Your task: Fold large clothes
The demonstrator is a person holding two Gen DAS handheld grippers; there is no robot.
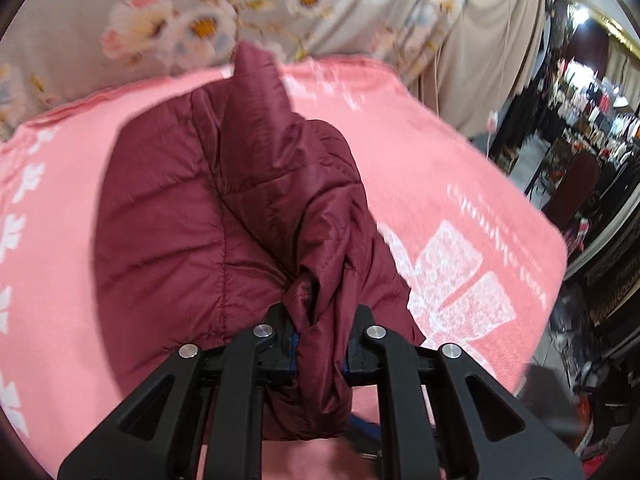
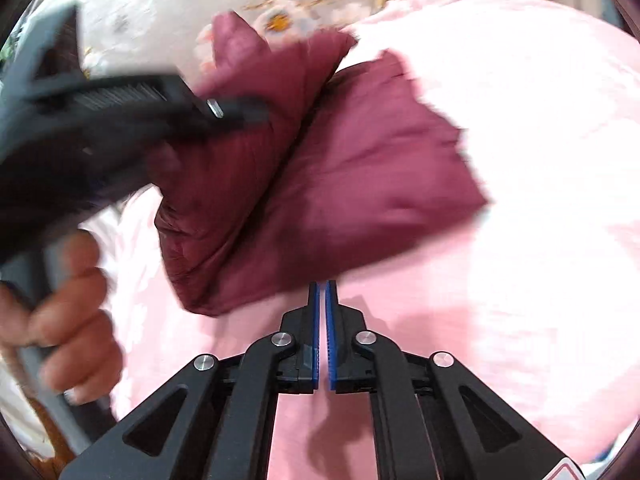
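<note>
Nearest in the left wrist view, the left gripper (image 1: 320, 344) has its jaws pinching a bunched fold of the maroon puffer jacket (image 1: 224, 208), the fabric wedged between the blue pads and spilling down below them. Beyond the jaws the jacket lies heaped on a pink blanket (image 1: 460, 168), its quilted panels rounded to the left and a narrow tip of it standing up at the far edge. The blanket carries white bow and lettering prints to the right and a row of white motifs along its left side. Behind it hangs a grey floral cloth (image 1: 200, 12), with a beige curtain (image 1: 492, 40) to the right and a cluttered room past that.

In the right wrist view, the right gripper (image 2: 322, 304) has its jaws pressed nearly together with only a thin slit between the blue pads, and nothing in them. It sits over the blanket, just short of the jacket's near edge. To the left, the person's left hand (image 2: 64, 312) grips the other tool's handle, blurred.
</note>
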